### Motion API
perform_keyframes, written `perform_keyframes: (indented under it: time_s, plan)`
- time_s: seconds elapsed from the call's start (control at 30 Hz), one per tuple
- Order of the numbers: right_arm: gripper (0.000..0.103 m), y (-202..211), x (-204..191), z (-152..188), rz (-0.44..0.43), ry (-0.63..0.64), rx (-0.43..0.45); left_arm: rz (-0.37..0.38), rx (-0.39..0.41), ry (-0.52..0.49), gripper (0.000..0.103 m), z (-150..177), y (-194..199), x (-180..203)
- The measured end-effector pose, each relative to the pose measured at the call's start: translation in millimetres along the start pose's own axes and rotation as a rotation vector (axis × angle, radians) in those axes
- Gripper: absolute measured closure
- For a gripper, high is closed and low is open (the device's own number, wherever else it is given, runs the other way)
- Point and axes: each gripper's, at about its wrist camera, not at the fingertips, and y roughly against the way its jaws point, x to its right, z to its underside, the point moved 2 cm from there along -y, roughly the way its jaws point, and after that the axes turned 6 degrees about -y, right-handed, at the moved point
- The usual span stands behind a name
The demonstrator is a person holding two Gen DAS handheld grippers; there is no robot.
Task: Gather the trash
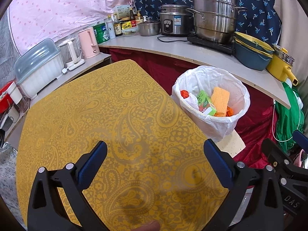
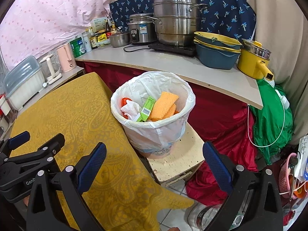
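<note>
Bin [image 2: 154, 119] beside yellow table [image 1: 115, 115], both grippers [image 1: 154, 163] [image 2: 154, 165] spread apart, empty.

The left gripper [image 1: 155, 164] is held with its jaws spread wide and nothing between them, its two blue-padded fingers [image 1: 92, 165] rising from 7 and 5 o'clock in its own wrist view. The right gripper [image 2: 154, 164] is likewise wide apart and empty, fingers at 7 and 5 o'clock. In the right wrist view, the left gripper sits at 8 o'clock, just beside the right one.
</note>
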Motion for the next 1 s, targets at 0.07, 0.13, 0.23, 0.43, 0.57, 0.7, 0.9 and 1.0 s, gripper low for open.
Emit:
perform_keyframes:
  time_s: [0.07,0.13,0.23,0.43,0.57,0.7,0.9,1.0]
  plan:
    - [0.006,1,0,1,-0.001,0.002,0.000,-0.001,0.004,-0.002,0.007,1,1,0]
    - [0.006,2,-1,2,-0.003,0.003,0.002,-0.001,0.003,-0.004,0.007,2,0,1]
    - [0.006,3,-1,3,-0.004,0.001,0.002,0.000,0.004,-0.004,0.007,2,1,1]
    - [0.006,2,-1,2,-0.003,-0.003,0.006,-0.003,0.008,-0.009,0.007,1,2,0]
    - [0.006,0,-1,-2,-0.003,-0.007,0.010,-0.006,0.010,0.005,0.007,-4,0,1]
    - [0.006,-4,-1,-6,-0.003,-0.002,0.009,-0.010,0.004,0.015,0.007,-13,-5,1]
    - [0.006,-16,-1,-19,-0.017,-0.001,0.005,-0.032,-0.004,0.019,0.007,-25,-15,2]
    - [0.006,-23,-1,-24,-0.023,-0.004,0.002,-0.039,-0.005,0.017,0.007,-29,-20,4]
